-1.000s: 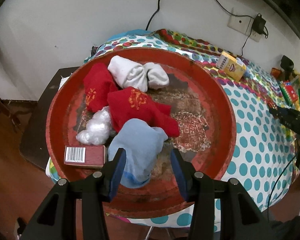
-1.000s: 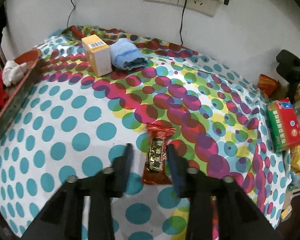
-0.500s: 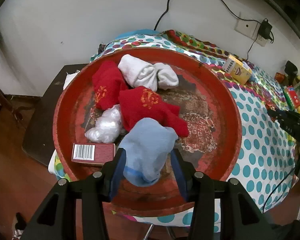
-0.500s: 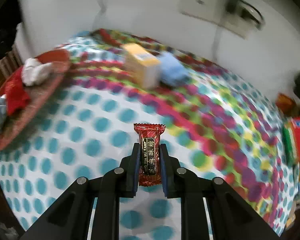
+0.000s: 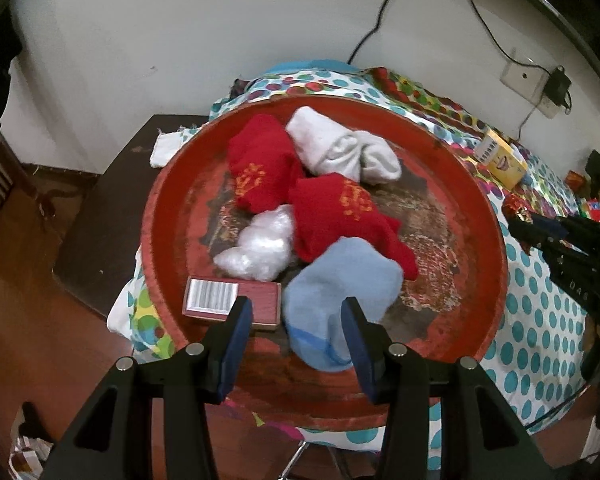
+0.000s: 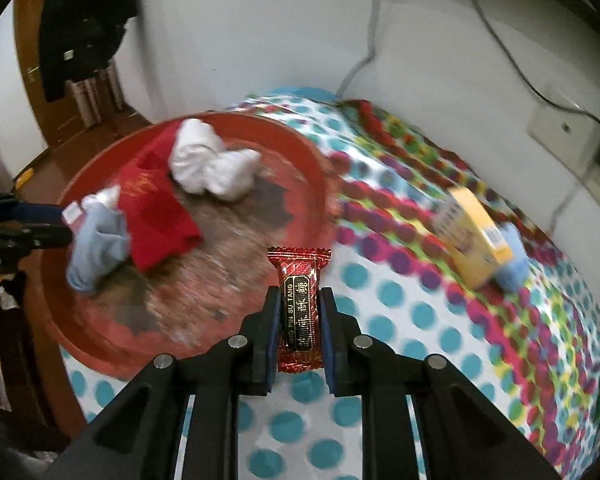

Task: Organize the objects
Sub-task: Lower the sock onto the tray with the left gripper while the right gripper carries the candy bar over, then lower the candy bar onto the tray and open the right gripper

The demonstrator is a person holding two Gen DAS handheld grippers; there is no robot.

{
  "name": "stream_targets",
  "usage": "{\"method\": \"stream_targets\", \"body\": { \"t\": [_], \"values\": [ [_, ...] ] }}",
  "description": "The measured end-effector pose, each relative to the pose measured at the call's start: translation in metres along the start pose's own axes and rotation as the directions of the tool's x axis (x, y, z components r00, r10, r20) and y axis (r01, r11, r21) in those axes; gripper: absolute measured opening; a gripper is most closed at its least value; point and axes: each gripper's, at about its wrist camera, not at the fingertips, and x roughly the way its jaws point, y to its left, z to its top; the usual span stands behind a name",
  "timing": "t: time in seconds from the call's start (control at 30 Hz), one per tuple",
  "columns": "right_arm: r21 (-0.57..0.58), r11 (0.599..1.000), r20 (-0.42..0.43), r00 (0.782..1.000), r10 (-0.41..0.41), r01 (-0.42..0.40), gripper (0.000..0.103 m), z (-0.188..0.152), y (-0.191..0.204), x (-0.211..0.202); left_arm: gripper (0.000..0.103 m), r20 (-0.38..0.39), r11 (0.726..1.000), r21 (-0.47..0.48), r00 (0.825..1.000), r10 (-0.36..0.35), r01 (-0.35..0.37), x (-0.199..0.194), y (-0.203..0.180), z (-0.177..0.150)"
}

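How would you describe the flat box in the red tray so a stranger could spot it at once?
Start at the big round red tray on the polka-dot tablecloth. At its near left edge, beside the light blue sock and below the crumpled clear plastic, lies the flat maroon box. Among soft things, it alone is rigid, with a white barcode label.

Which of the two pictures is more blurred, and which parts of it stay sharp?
Right wrist view: clearly more blurred; the red tray, the dotted tablecloth and the yellow box are smeared, while the right tongs and the red snack packet they grip stay sharp. Left wrist view: mostly crisp; the light blue sock and barcode box are clear, with fisheye bending at the edges.
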Motion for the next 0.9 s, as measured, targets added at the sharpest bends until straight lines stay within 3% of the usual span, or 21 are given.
{"method": "stream_targets", "body": {
  "t": [0.37,0.9],
  "values": [
    [-0.085,0.995,-0.031,0.998,0.049,-0.051,0.017,0.027,0.049,0.032,0.047,0.005,0.999,-0.042,1.000,0.021,-0.021,-0.004,0.019,0.000],
    [-0.113,0.993,-0.094,0.996,0.010,-0.020,0.017,0.052,0.059,0.075,0.047,-0.006,0.998,-0.060,1.000,0.026,-0.026,-0.002,0.030,-0.001]
  ]
}}
